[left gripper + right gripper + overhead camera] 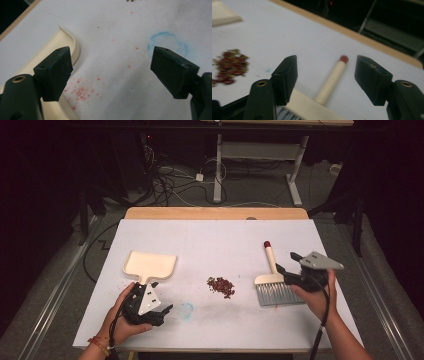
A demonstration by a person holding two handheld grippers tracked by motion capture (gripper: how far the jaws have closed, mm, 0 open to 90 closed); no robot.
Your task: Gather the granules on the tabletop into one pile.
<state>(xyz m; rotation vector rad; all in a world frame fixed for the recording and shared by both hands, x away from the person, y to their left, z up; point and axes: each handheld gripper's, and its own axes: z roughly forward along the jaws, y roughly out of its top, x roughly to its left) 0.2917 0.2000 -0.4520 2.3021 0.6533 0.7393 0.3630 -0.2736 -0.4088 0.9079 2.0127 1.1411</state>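
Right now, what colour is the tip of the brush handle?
Dark red, capping the cream handle of the brush; clearest in the right gripper view.

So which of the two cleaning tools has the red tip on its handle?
The brush, lying by the right gripper; its pale handle ends in a red knob. The cream dustpan near the left gripper has none.
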